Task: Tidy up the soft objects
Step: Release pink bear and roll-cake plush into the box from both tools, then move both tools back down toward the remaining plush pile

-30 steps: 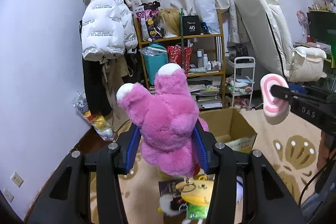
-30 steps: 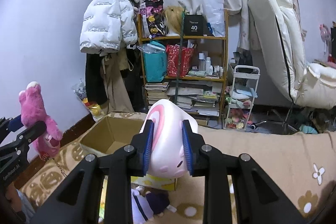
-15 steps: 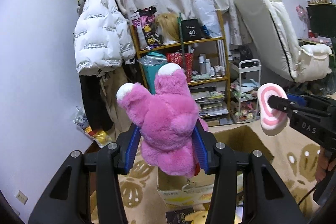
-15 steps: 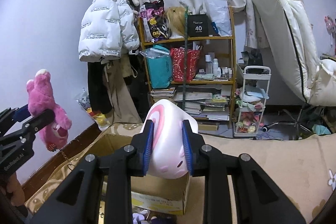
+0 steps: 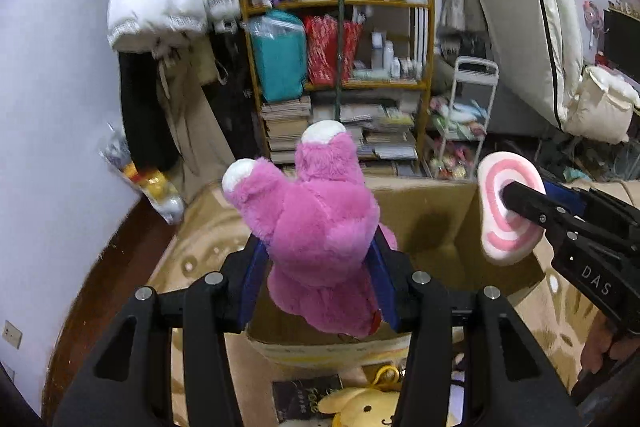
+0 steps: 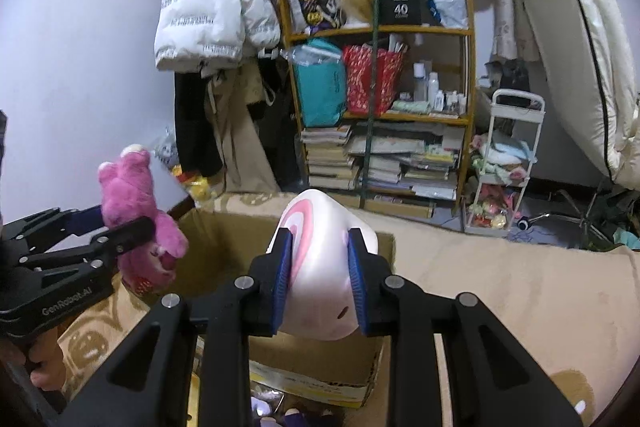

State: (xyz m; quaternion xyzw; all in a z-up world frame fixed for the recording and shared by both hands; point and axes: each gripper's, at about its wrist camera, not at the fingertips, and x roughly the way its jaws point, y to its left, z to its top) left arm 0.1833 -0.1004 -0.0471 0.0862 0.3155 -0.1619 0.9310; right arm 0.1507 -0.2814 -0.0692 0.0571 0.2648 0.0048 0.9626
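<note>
My left gripper [image 5: 316,263] is shut on a pink plush bear [image 5: 316,227] and holds it above the near-left part of an open cardboard box [image 5: 440,219]. My right gripper [image 6: 320,267] is shut on a white plush with pink stripes [image 6: 320,267] and holds it over the box [image 6: 224,243]. The right gripper with the white plush [image 5: 504,207] shows at the right of the left wrist view. The left gripper with the bear [image 6: 136,215] shows at the left of the right wrist view.
A yellow plush [image 5: 360,407] and a dark booklet [image 5: 304,395] lie on the patterned rug [image 5: 200,239] in front of the box. A cluttered shelf [image 6: 380,107], a white cart [image 6: 508,163], hanging coats [image 6: 212,27] and a leaning white mattress [image 6: 572,47] stand behind.
Both grippers have moved forward and tilted down. The open box now lies right beneath both held plush toys. Both grips are unchanged.
</note>
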